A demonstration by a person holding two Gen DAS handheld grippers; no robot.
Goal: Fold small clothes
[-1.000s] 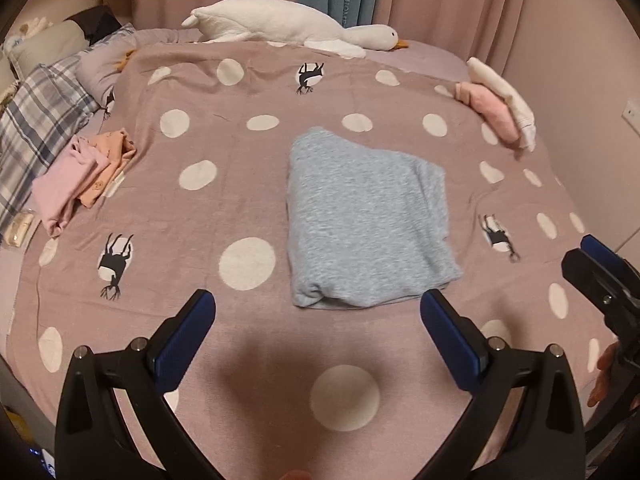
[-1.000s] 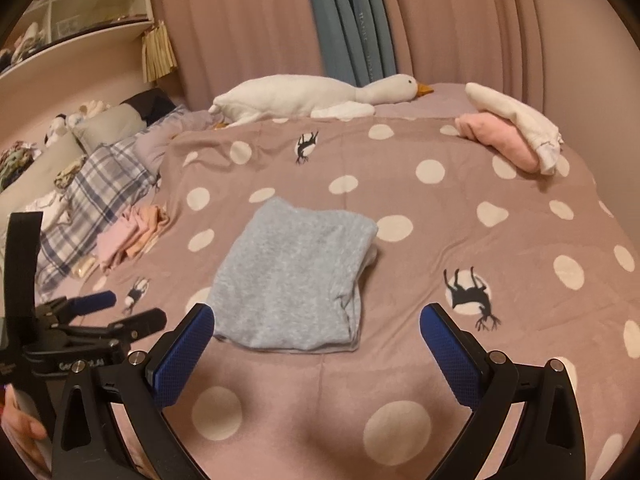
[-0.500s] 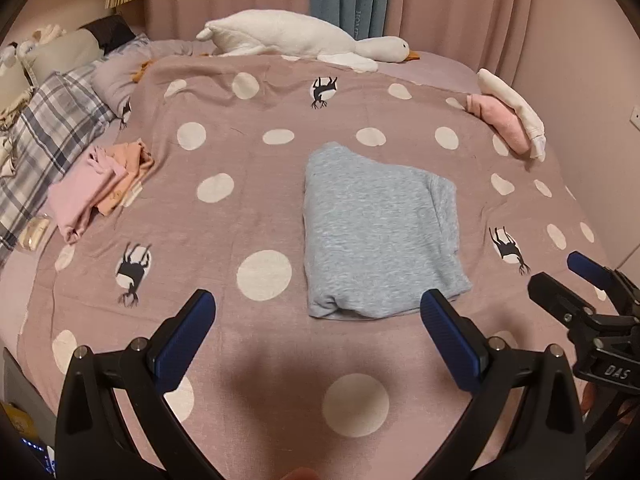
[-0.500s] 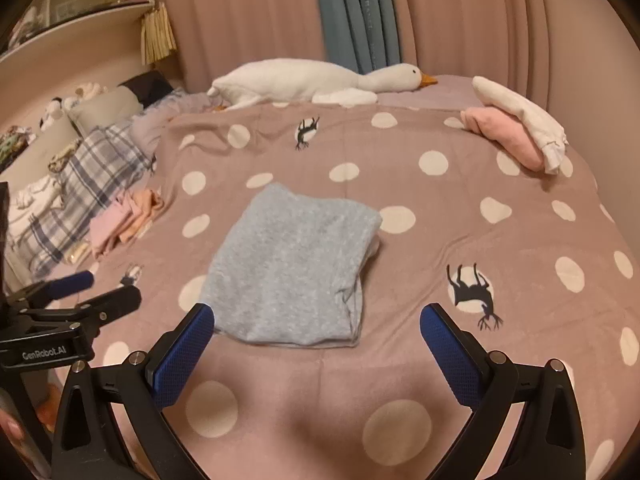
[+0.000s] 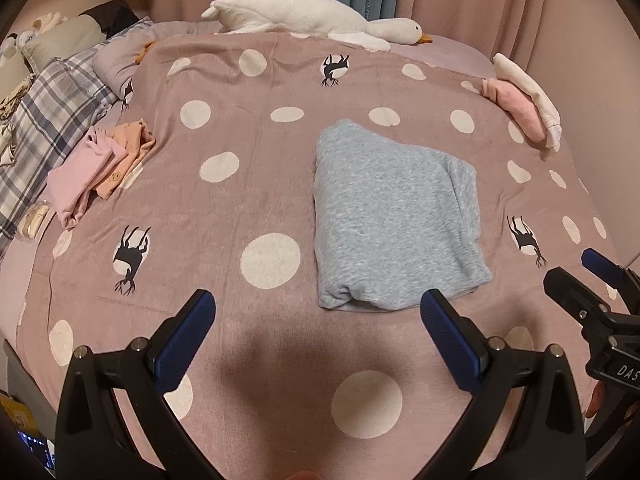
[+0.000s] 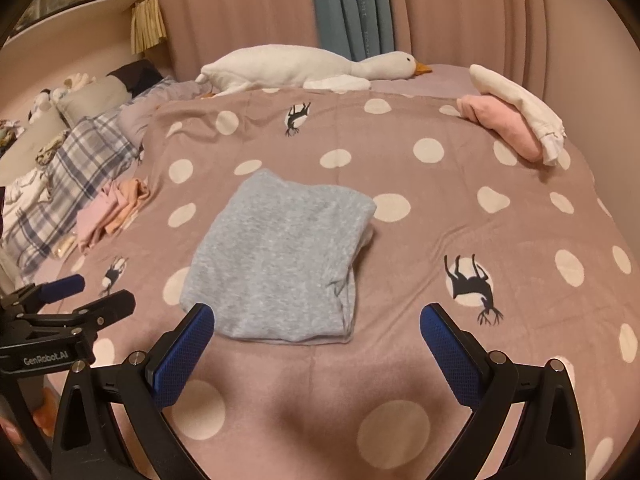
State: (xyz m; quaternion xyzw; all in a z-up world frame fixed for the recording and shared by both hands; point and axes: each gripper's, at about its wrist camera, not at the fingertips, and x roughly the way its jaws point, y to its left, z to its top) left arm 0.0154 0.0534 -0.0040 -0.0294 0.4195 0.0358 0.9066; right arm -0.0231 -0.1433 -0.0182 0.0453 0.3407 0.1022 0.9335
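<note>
A folded grey garment (image 5: pixel 390 216) lies flat on the pink dotted bedspread (image 5: pixel 224 208); it also shows in the right wrist view (image 6: pixel 280 256). My left gripper (image 5: pixel 318 312) is open and empty, hovering just short of the garment's near edge. My right gripper (image 6: pixel 316 326) is open and empty, right at the garment's near edge. Each gripper shows in the other's view: the right one (image 5: pixel 588 276) at the right, the left one (image 6: pixel 80 292) at the left.
A pile of pink and orange clothes (image 5: pixel 100 164) lies at the bed's left. Folded pink and white clothes (image 5: pixel 524 104) sit at the far right. A white goose plush (image 5: pixel 312 16) lies along the far edge. Plaid bedding (image 5: pixel 44 120) is at the left.
Both grippers have drifted slightly, so the grey garment sits a little further right in the left view. The garment has not moved. Both stay open.
</note>
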